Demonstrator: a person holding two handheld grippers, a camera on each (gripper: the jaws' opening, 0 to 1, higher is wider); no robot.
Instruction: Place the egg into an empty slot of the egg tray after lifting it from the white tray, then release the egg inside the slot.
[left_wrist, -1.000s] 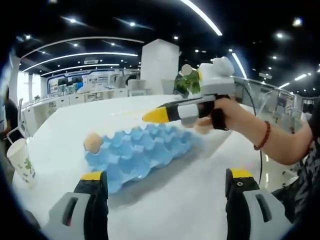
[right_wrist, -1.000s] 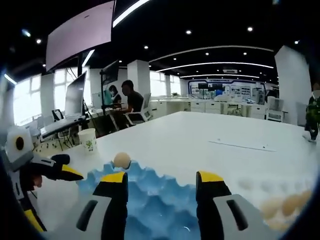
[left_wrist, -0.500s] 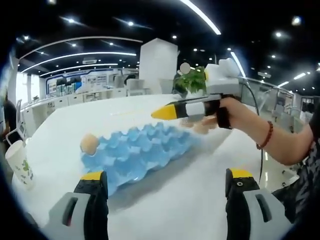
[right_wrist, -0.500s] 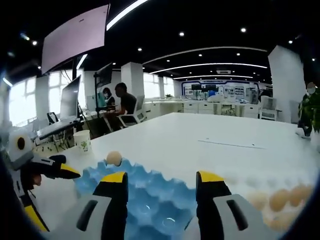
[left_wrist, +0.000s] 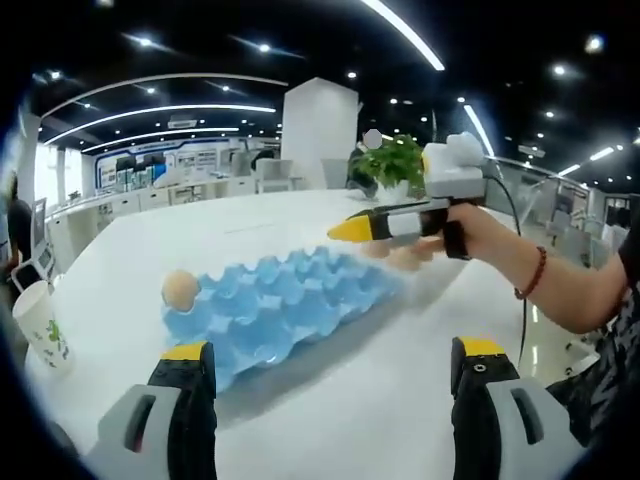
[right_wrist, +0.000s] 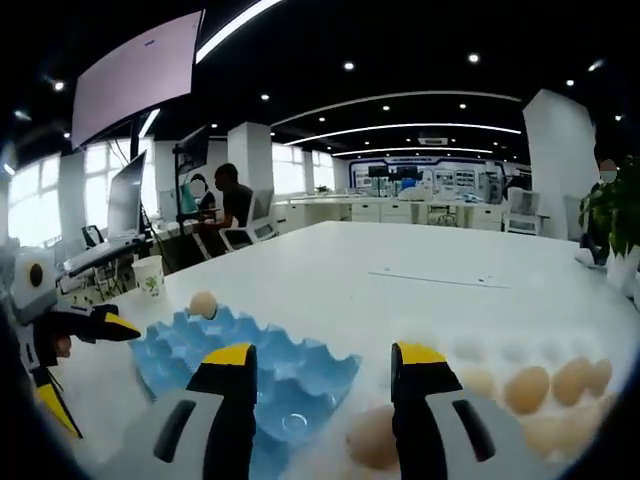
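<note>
While the left gripper (left_wrist: 325, 362) hangs low over a white table (left_wrist: 380, 400) with its jaws spread wide and nothing between them, a blue egg tray (left_wrist: 275, 305) lies ahead with bare tabletop all round it. One egg (left_wrist: 180, 290) sits in the tray's far-left corner slot; the other slots look empty. A paper cup (left_wrist: 40, 335) stands near the table's left edge, well apart. The right gripper (left_wrist: 350, 230) reaches in from the right, above the tray's far end, held by a hand (left_wrist: 470, 235).

In the right gripper view, the right gripper's (right_wrist: 325, 365) jaws are also apart and empty. More eggs (right_wrist: 530, 390) rest in a white tray (right_wrist: 500, 352) to the right, one egg (right_wrist: 372, 435) just between the jaws lower down. The blue tray (right_wrist: 250, 365) lies left, wide table beyond.
</note>
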